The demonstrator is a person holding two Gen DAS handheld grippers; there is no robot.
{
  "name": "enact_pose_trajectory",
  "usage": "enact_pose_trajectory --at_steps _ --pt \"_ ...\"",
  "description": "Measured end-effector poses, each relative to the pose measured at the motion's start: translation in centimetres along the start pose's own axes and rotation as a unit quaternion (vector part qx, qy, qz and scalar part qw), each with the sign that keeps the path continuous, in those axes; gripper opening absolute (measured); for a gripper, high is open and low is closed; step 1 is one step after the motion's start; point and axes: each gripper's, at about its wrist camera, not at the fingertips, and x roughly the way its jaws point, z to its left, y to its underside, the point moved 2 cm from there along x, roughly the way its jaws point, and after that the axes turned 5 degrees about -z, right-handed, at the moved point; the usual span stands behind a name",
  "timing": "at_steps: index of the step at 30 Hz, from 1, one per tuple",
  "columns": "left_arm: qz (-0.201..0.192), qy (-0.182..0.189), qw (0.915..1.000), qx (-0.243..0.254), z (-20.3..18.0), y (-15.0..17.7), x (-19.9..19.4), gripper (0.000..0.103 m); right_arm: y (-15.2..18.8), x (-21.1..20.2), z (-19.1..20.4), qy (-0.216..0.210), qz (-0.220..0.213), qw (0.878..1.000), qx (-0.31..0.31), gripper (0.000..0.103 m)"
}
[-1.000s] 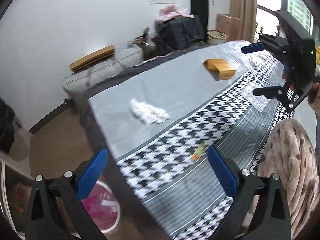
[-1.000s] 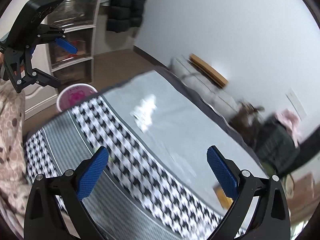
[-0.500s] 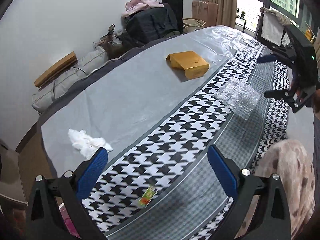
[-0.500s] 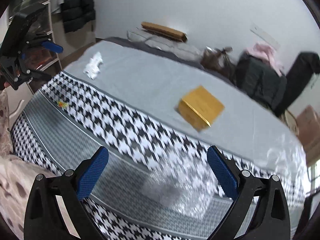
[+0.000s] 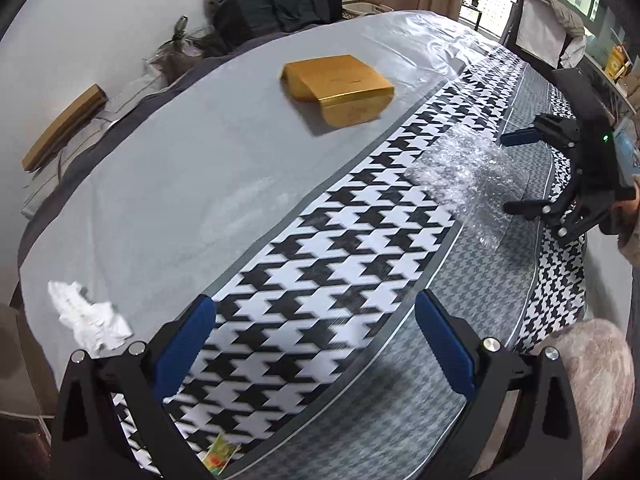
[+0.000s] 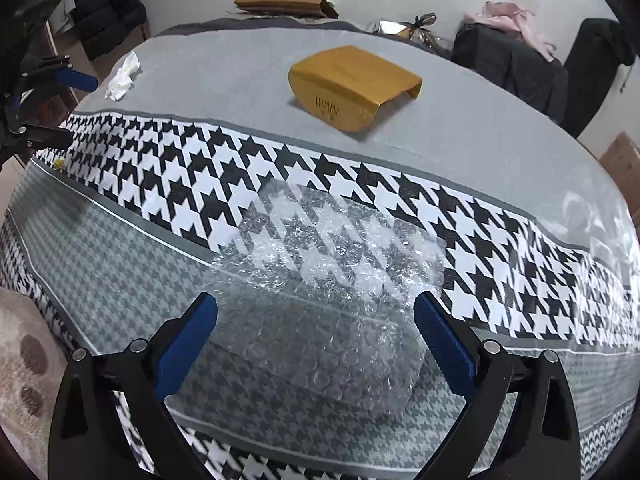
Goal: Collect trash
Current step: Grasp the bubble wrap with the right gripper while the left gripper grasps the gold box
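A: Where does the right hand-held gripper [image 6: 316, 336] stand?

B: Its blue-padded jaws are spread wide and empty, low over the clear, crumpled sheet of bubble wrap [image 6: 320, 300] lying on the bed [image 6: 200, 80], at about 12 o'clock just ahead of the fingers.

A: And the left hand-held gripper [image 5: 316, 344]?

B: Also released, holding nothing. The crumpled white tissue [image 5: 86, 316] lies at its 9 o'clock, and a small orange-green wrapper [image 5: 218, 456] at 6 o'clock, near the bed's edge.

A: How should the wrap be taken?

B: Probably by pinching a raised fold near the edge, since the sheet is slippery and springy; the jaws should close fully before lifting. The flat gold cardboard box [image 6: 352, 84] sits well apart, at 12 o'clock.
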Motion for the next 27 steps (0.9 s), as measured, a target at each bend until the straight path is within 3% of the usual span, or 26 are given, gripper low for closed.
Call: enact_pose_trajectory --at_steps 4,9,12,15,16,18,19,20,27 --pt "0.002 0.005 1.0 0.006 -1.2 -1.7 1.6 0.098 0.0 2.4 0.1 0.012 0.017 1.0 -0.023 0.096" --pt "0.004 0.008 0.9999 0.009 -1.7 -4.5 3.3 0.098 0.3 4.0 -0.2 -0.01 0.023 0.999 -0.022 0.096" --pt "0.003 0.008 0.9999 0.013 -1.8 -6.2 4.2 0.098 0.9 4.1 -0.2 -0.031 0.018 0.999 -0.019 0.087" --pt "0.001 0.008 0.9999 0.014 -1.8 -7.7 5.0 0.098 1.2 3.8 -0.1 -0.041 0.02 0.999 -0.024 0.076" --pt "0.0 0.009 0.9999 0.013 -1.8 -8.0 5.2 0.098 1.2 3.6 0.0 -0.044 0.019 0.998 -0.028 0.067" --pt "-0.001 0.014 0.9999 0.005 -1.6 -8.9 5.9 0.098 1.4 2.9 -0.1 -0.049 0.016 0.998 -0.021 0.045" --pt "0.0 0.019 0.9998 -0.001 -1.5 -9.4 6.3 0.098 1.4 2.5 -0.3 -0.059 0.016 0.998 -0.008 0.023" --pt "0.005 0.018 0.9998 -0.006 -1.4 -9.7 6.6 0.098 1.5 1.8 -0.4 -0.07 0.016 0.997 0.005 0.013" --pt "0.004 0.075 0.9947 -0.071 -0.5 -13.0 8.6 0.098 3.6 -1.0 -2.2 -0.114 -0.01 0.988 0.108 0.009"
